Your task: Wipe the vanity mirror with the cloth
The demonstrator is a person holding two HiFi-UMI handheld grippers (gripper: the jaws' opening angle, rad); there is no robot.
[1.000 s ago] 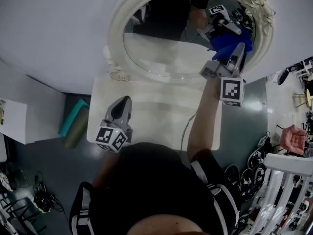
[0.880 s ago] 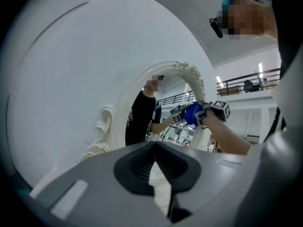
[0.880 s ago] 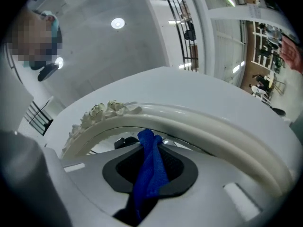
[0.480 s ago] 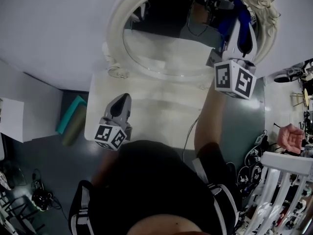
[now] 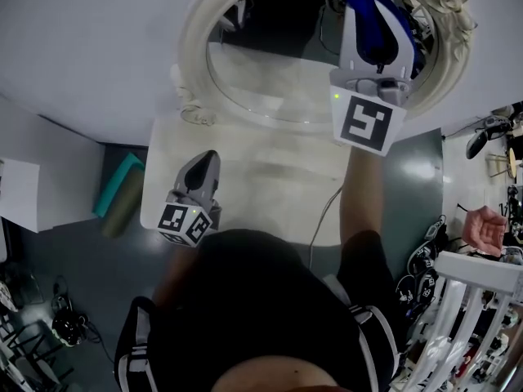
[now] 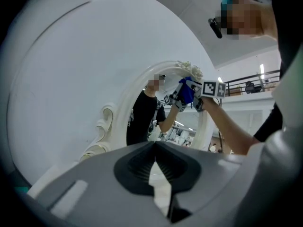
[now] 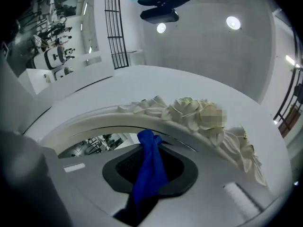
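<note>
— Why was the right gripper (image 5: pixel 369 6) up at one o'clock?
— It clenched the cloth (image 7: pixel 150 167) by the mirror's (image 5: pixel 270 76) top, probably to wipe there. The left gripper (image 5: pixel 204 166), closed and empty, hung idle at seven o'clock.

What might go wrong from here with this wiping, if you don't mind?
The blue cloth sticks out only a little past the right gripper, so its hard jaws might scrape the mirror glass. It works close to the carved roses on the frame, where the cloth could snag.
</note>
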